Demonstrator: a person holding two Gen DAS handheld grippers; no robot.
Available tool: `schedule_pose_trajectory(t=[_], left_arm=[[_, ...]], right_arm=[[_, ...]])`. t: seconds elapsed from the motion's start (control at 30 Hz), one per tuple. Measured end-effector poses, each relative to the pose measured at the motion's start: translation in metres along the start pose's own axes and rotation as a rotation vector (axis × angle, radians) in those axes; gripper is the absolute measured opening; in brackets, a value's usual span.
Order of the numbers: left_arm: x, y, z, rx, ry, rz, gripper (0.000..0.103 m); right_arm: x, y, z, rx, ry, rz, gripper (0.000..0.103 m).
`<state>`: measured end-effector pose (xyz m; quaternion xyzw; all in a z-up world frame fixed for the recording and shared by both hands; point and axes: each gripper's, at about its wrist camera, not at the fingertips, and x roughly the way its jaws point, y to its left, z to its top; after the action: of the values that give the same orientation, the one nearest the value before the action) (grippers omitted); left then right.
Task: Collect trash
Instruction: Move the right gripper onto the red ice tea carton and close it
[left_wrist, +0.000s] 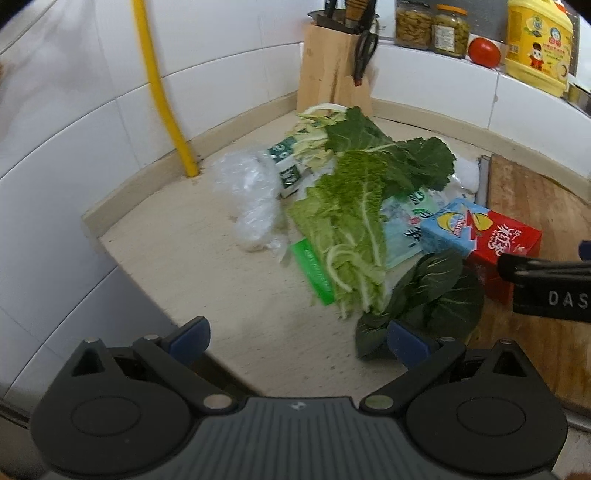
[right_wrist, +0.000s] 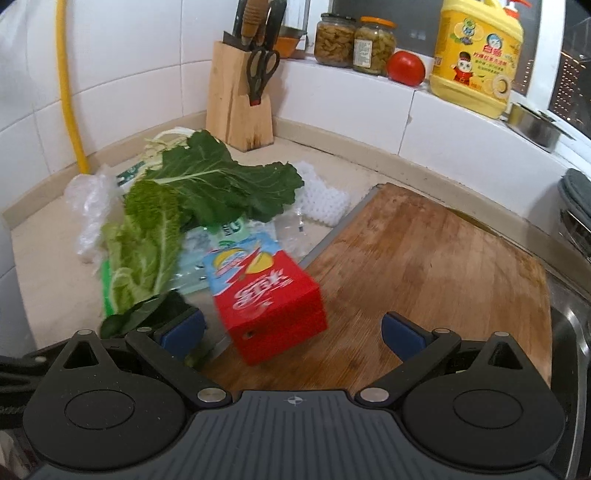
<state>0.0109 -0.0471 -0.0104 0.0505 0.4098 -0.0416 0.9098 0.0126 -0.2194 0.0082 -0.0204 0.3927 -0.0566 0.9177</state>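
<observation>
A: Kitchen counter (right_wrist: 55, 258), trash piled in the corner. Red carton (right_wrist: 266, 295) is seen half on the cutting board (right_wrist: 443, 258).

B: Probably light, crushable; best pinched across its narrow sides. Left gripper (left_wrist: 295, 339) and right gripper (right_wrist: 293, 330) are both spread wide, nothing held.

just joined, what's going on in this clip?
A person holds two handheld grippers over a kitchen counter to collect trash. Both are open and empty. The right gripper points at a red and blue drink carton lying partly on the wooden cutting board. The left gripper faces the pile of vegetable leaves and plastic wrappers. Nothing is picked up yet.
</observation>
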Motion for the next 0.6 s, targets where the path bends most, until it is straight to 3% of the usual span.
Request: schedule_pose_trajectory(t=[0.33,0.6], left_arm=[[0.016,-0.03,0.008,0.034,0.022,-0.066,0.099],[0.024,-0.04,0.016,0.026,0.028,-0.05,0.098]], right_arm=[[0.029,-0.001,0.014,-0.223,0.032,0.113,0.103],[0.055,-0.005,0.026,-0.307,0.088,0.206,0.099]])
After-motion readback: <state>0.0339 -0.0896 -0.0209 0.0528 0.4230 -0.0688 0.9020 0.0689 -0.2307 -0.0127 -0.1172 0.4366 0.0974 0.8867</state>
